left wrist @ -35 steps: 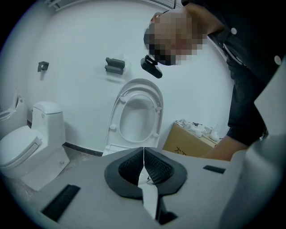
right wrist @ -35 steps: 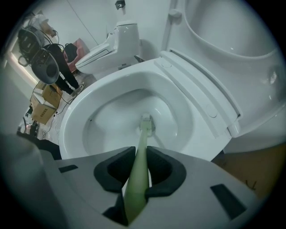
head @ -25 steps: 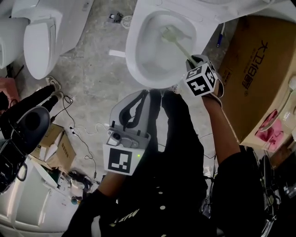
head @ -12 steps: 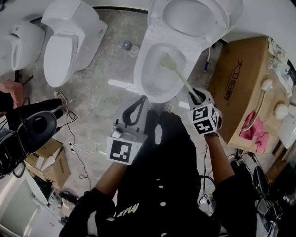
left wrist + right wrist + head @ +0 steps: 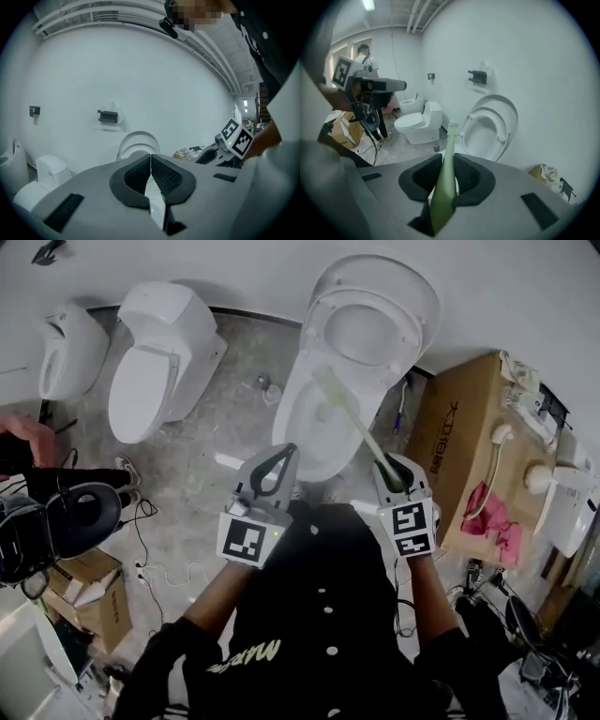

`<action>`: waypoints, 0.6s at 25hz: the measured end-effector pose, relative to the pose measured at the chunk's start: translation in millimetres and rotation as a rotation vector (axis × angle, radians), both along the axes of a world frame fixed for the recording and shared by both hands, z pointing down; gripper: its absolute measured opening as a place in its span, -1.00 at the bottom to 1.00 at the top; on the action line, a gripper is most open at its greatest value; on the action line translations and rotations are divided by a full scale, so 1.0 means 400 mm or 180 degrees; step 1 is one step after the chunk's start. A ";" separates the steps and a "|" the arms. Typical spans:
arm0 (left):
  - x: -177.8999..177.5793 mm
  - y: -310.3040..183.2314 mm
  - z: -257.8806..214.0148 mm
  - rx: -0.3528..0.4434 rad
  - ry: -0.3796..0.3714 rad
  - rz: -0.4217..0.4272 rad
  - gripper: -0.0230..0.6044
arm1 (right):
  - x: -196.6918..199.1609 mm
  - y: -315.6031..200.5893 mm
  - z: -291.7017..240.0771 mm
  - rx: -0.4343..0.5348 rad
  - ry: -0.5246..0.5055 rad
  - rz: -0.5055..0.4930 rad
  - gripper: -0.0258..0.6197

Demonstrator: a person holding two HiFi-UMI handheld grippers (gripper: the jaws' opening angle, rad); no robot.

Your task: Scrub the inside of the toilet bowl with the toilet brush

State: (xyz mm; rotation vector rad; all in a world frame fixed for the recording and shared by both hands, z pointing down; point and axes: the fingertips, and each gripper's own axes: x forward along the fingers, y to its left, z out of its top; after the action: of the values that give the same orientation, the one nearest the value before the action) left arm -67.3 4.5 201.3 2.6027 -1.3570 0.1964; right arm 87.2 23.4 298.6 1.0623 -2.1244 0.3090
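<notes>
1. The toilet bowl (image 5: 292,423) stands open straight ahead of us, seat and lid (image 5: 375,320) tipped back against the wall. We see no foam, stain or water mark in any view that would tell scrubbed wall from unscrubbed.
2. The toilet brush (image 5: 352,423), pale green, slants up from the right gripper toward the bowl. In the right gripper view its bristle head (image 5: 452,125) hangs in the air, clear of the porcelain and not down inside the bowl.
3. The right gripper (image 5: 384,465) has its jaws clamped on the brush handle, pads pressing both sides.
4. The left gripper (image 5: 284,450) hovers near the bowl's front rim, jaws pressed together on nothing.
5. Judgement: the brush is in hand, but no scrubbing contact exists now. The head must go down into the bowl before any stroke counts, and we cannot verify how much is done.
</notes>
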 end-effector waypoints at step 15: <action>-0.031 0.023 -0.324 0.0549 0.0118 -0.0056 -0.84 | 0.015 -0.007 -0.453 0.1159 -0.0818 0.0288 -0.62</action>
State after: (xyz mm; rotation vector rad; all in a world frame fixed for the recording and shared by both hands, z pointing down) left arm -79.8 13.9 71.7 2.7168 -1.4427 0.0294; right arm 93.2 20.8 117.3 1.3919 -2.4270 0.1048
